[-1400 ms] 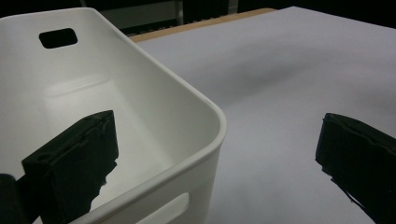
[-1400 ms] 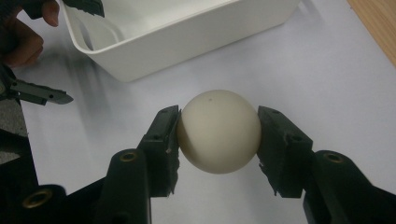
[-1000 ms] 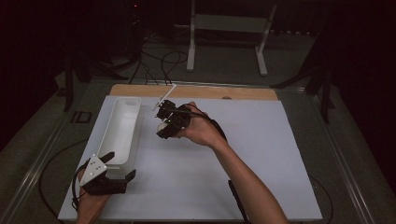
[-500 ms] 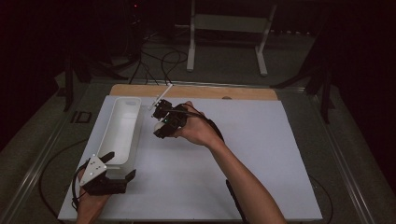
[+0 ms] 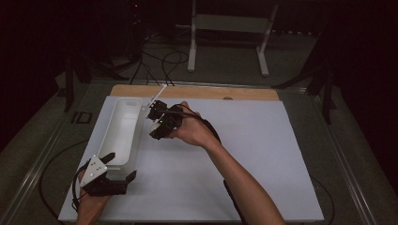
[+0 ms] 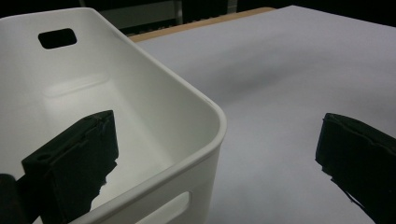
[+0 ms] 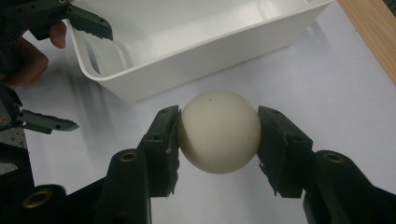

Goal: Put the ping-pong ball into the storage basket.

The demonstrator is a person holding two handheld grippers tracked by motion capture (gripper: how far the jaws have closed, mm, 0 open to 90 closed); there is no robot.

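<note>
Ball's clamped and heading for the white bin

The right gripper (image 7: 218, 135) is squeezing the cream ball (image 7: 219, 132) between both pads — jaws pressed on either side of it — and compared with a second ago the hand is drifting a little nearer the bin's (image 5: 112, 140) long side wall, so the ball is hanging just beside the bin's rim, not over it yet. The left gripper (image 5: 117, 166) is sitting at the bin's near end with its jaws spread apart around that corner — one inside the bin, one outside over the white worktop (image 5: 263, 154) — not pinching anything, and it isn't budging. My guess: the pickup part is done, what's left is carrying the ball over the rim and letting go inside.
</note>
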